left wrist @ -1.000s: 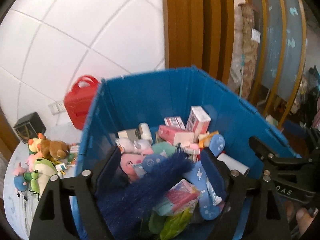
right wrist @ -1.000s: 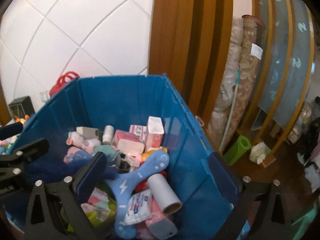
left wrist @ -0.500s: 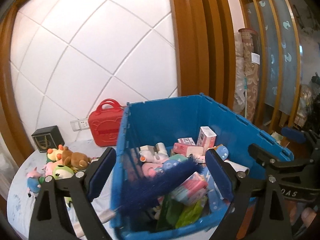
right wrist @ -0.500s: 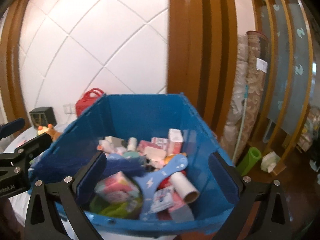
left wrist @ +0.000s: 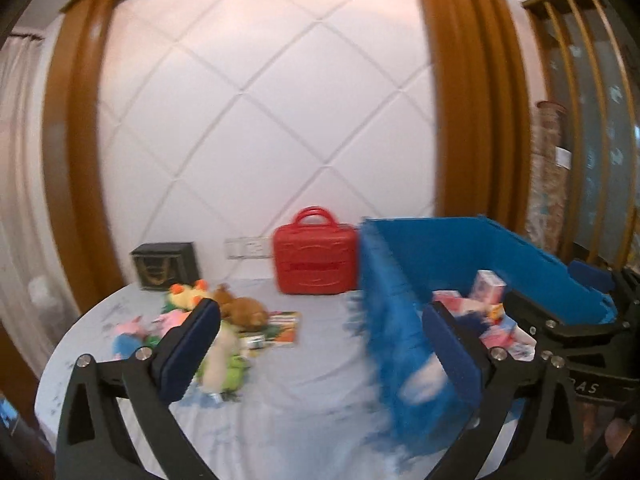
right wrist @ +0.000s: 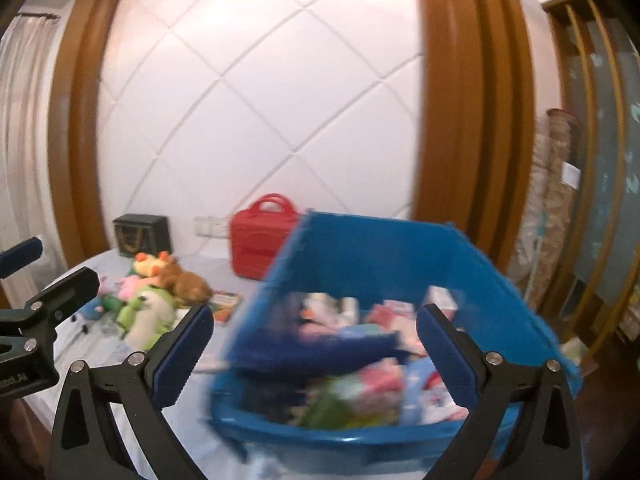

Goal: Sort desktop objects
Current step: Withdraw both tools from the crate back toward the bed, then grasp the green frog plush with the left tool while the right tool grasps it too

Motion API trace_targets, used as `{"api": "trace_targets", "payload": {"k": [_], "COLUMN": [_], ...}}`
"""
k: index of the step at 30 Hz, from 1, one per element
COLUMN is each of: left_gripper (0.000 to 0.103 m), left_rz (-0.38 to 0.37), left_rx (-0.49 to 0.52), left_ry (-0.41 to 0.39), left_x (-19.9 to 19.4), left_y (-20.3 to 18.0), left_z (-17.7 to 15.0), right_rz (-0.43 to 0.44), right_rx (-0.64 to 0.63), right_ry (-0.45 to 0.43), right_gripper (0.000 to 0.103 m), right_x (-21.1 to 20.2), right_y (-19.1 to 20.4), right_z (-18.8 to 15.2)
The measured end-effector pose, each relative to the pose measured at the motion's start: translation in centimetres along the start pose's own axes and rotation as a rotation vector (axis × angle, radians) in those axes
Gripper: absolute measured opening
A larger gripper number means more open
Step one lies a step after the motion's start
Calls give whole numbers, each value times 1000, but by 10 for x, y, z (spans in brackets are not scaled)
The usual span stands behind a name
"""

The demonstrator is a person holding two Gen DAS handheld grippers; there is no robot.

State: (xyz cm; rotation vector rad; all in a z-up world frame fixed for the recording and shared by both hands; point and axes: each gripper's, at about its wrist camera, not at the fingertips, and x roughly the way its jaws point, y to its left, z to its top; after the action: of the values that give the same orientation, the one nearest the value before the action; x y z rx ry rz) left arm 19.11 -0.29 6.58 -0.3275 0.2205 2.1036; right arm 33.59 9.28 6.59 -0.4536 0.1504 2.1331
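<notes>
One big blue bin (right wrist: 400, 256) sits on the right side of the white counter (left wrist: 288, 392). It is full of small things: little pink and white boxes (left wrist: 486, 286), a dark blue fuzzy thing (right wrist: 320, 350) and something green (right wrist: 332, 408). The pictures are blurry, so the rest is hard to name.

On the left part of the counter lies a pile of soft toys (right wrist: 160, 296): a brown bear (left wrist: 242, 310), a yellow one, a pink one and a green one. A flat colorful packet (left wrist: 286, 326) lies just beside the bear. At the back stand a black box (left wrist: 164, 264) and a red case (left wrist: 316, 258) with a handle. The red case is just beside the bin's back corner.

The left gripper (left wrist: 320, 344) has just been opening and now its jaws are spread wide. Nothing is between them. Its right finger shows in front of the bin's side wall, but I cannot tell if it touches.

The right gripper (right wrist: 316, 344) is spread wide too and holds nothing. The bin shows between its fingers.
</notes>
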Motion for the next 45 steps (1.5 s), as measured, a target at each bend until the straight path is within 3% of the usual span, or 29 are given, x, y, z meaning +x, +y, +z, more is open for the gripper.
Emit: {"api": "trace_targets", "payload": {"k": [10, 22, 28, 33, 40, 45], "left_gripper": [103, 103, 103, 103, 103, 103], "left_rz": [76, 101, 133, 146, 131, 94], "left_rx": [3, -78, -105, -134, -166, -213], "left_ry": [117, 253, 321, 403, 585, 701], "left_x": [-1, 50, 105, 166, 276, 338], "left_y": [159, 253, 282, 291, 269, 246], "left_z": [-37, -67, -75, -86, -131, -174], "right_rz": [99, 125, 168, 178, 163, 166], "right_rx": [-38, -100, -121, -122, -92, -90], "right_ry": [54, 136, 186, 269, 429, 511], "right_gripper": [103, 103, 103, 103, 103, 103], "right_x": [20, 69, 130, 197, 299, 343], "right_y": [174, 267, 290, 285, 249, 229], "right_z": [-8, -13, -11, -19, -50, -74]}}
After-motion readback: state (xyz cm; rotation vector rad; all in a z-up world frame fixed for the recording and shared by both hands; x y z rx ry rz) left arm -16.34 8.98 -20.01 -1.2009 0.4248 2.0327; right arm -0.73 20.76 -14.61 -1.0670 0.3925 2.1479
